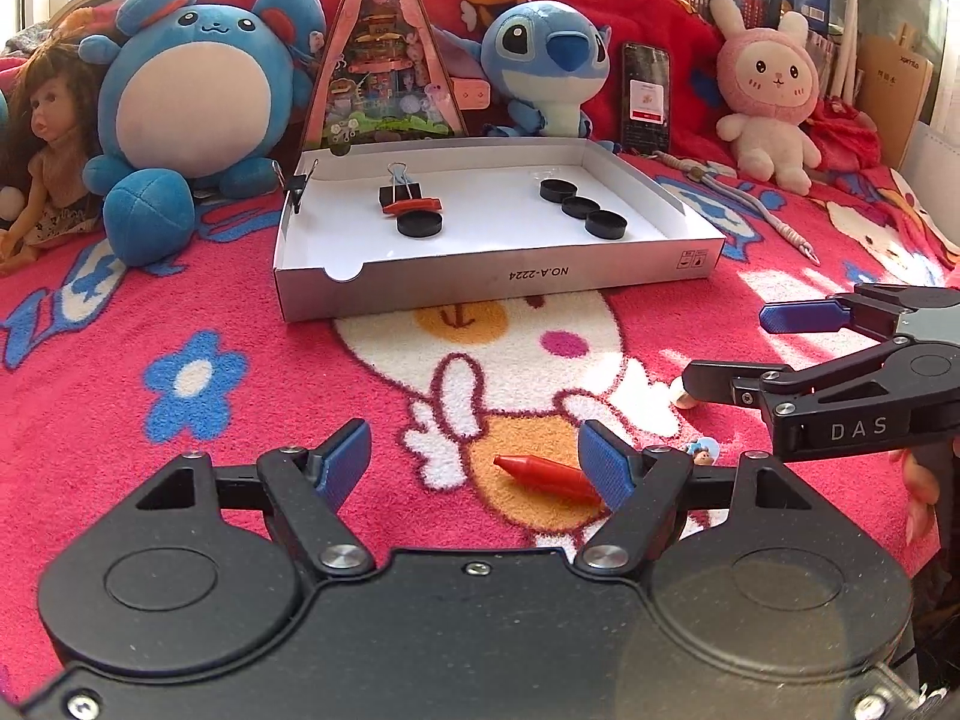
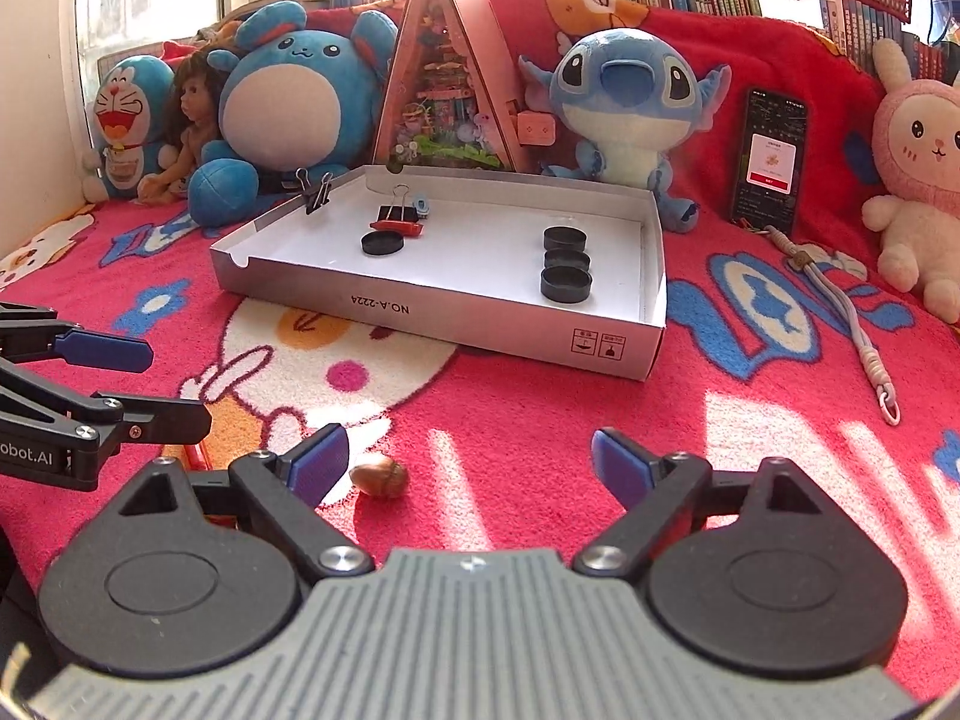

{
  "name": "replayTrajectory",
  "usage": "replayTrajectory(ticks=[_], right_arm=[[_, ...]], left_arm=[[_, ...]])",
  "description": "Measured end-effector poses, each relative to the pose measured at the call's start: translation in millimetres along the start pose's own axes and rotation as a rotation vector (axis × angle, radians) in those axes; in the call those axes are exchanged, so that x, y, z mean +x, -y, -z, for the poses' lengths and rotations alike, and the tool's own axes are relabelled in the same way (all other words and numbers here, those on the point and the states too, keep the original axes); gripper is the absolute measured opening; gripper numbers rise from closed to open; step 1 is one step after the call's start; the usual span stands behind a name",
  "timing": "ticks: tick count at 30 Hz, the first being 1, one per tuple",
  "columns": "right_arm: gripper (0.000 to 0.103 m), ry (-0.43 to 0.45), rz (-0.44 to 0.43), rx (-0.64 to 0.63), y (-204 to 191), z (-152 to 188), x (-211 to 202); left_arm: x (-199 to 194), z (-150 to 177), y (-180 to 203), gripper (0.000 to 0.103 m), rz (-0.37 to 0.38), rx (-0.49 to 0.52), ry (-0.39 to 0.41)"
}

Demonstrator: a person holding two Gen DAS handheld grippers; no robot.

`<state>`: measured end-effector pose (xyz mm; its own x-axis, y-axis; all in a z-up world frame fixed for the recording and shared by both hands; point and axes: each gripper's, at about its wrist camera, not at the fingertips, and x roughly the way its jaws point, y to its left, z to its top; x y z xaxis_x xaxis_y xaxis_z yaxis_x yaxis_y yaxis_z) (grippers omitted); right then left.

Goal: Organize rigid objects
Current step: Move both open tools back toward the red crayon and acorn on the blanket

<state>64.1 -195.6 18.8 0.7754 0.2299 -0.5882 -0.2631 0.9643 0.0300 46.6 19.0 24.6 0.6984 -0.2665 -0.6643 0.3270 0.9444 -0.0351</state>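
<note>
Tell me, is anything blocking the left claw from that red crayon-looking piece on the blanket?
Nothing visible. The red piece lies bare on the blanket, between the open fingers of the left gripper, close to one of them. The right gripper is off to the side.

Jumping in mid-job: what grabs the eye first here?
The white tray sits mid-blanket, with three black discs lined along its right side and plush toys behind. Nearer, a red crayon lies between the left gripper's open jaws.
</note>
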Motion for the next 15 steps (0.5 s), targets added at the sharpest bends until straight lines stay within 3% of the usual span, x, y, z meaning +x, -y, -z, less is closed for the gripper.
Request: replayTrajectory(ticks=[15], right_arm=[[0.093,-0.037,-0.019,0.008,-6,11,5]], left_arm=[[4,13,9,0.075,0.019,0.037,-0.024]])
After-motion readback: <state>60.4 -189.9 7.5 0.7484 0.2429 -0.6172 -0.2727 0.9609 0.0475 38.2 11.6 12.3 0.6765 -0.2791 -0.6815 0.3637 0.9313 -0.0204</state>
